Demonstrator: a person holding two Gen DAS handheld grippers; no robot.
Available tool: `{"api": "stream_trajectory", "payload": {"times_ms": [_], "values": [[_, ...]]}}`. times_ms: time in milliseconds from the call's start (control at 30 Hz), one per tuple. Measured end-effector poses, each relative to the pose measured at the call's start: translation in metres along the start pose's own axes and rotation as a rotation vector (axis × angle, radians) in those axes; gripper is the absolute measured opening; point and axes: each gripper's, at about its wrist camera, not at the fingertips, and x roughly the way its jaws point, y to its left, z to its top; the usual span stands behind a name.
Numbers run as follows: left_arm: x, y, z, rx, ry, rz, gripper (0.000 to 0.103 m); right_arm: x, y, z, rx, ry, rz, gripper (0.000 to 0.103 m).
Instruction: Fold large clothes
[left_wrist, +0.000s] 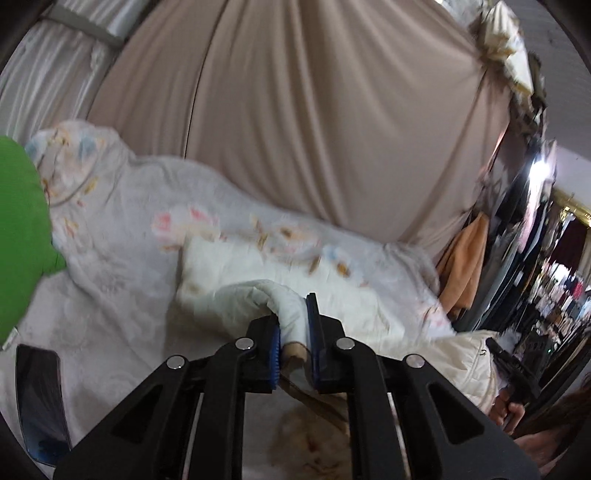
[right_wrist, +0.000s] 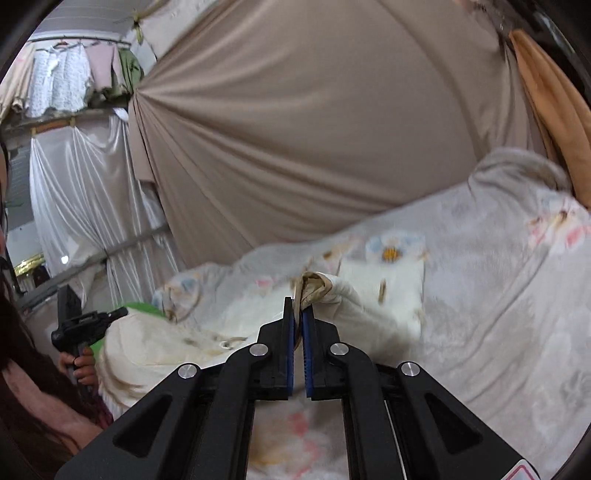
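Note:
A cream quilted jacket (left_wrist: 240, 269) lies on a bed covered by a pale floral blanket (left_wrist: 122, 229). My left gripper (left_wrist: 293, 325) is shut on a thick roll of the jacket's fabric, held a little above the bed. In the right wrist view my right gripper (right_wrist: 298, 317) is shut on a tan-lined edge of the same jacket (right_wrist: 347, 299), lifting it off the blanket (right_wrist: 498, 295). The other gripper shows at the left of the right wrist view (right_wrist: 79, 325) and at the right of the left wrist view (left_wrist: 511, 369), each in a hand.
A green cloth (left_wrist: 18, 229) lies at the left on the bed, with a dark phone (left_wrist: 37, 398) near the front. A beige curtain (left_wrist: 314, 110) hangs behind the bed. An orange cloth (right_wrist: 554, 110) hangs at the right. Clothes racks (left_wrist: 554, 277) stand beyond.

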Motion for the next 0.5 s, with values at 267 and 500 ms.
{"api": "stream_trajectory", "payload": {"times_ms": [267, 500], "values": [[0.105, 0.037, 0.051, -0.051, 0.069, 0.167, 0.011, 0.100, -0.031, 0.056, 0.097, 0.011, -0.038, 0.005], [0.260, 0.083, 0.049, -0.035, 0.245, 0.385, 0.012, 0.236, -0.092, 0.066, 0.192, 0.150, -0.182, 0.005]]}}
